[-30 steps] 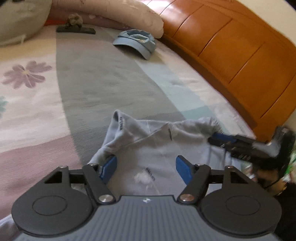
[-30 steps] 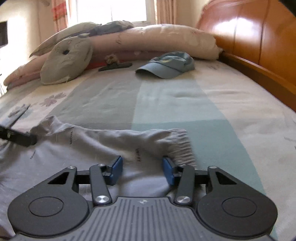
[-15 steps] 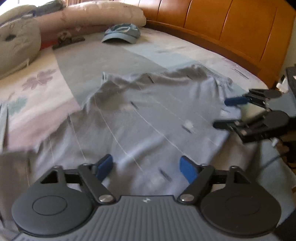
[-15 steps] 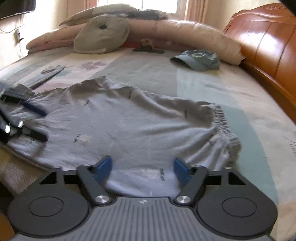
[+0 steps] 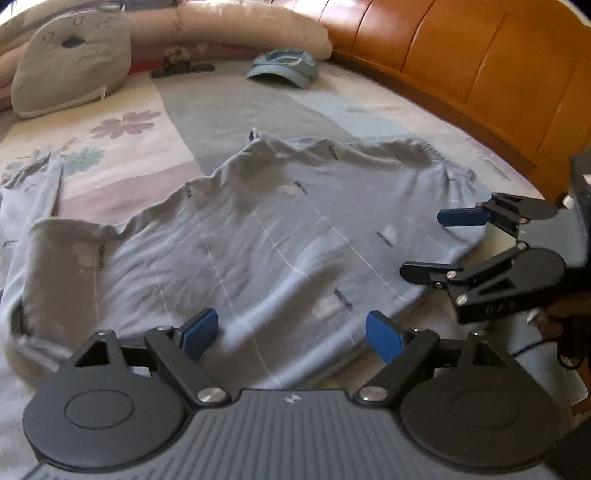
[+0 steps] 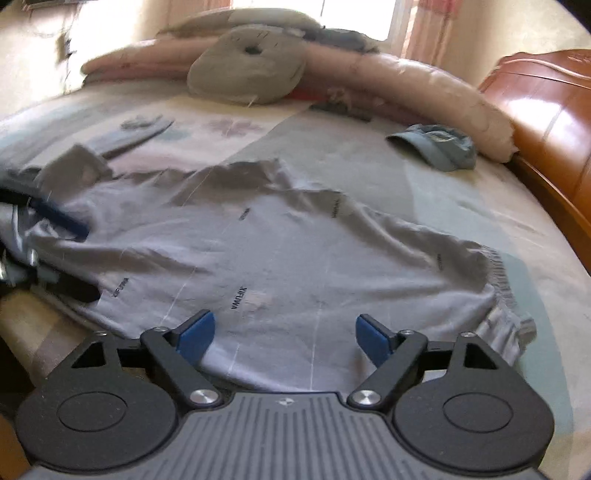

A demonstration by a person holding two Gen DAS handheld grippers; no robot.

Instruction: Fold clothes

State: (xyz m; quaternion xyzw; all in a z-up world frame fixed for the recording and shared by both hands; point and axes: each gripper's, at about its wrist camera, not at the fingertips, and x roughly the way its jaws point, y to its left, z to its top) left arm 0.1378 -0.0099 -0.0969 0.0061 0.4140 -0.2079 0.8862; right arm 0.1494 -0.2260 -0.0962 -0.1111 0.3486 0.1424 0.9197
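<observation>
The left tool (image 5: 291, 330) stood wide with nothing between its blue pads, poised over the near hem of the grey garment (image 5: 258, 240), probably because the cloth had just been laid out and needed no grip. The right tool (image 6: 284, 332) had its jaws opening, also empty, and hung over the same near edge closer to the elasticated end (image 6: 498, 273); seen from the left wrist it sat just beside that corner. The garment lay spread fairly flat across the bed (image 5: 229, 107), wrinkled but open, which suited a first fold. A blue cap (image 5: 284, 68), a grey cushion (image 5: 70, 62) and a rolled pink quilt (image 5: 240, 29) lay well apart by the wooden headboard (image 5: 480, 66), leaving room.
</observation>
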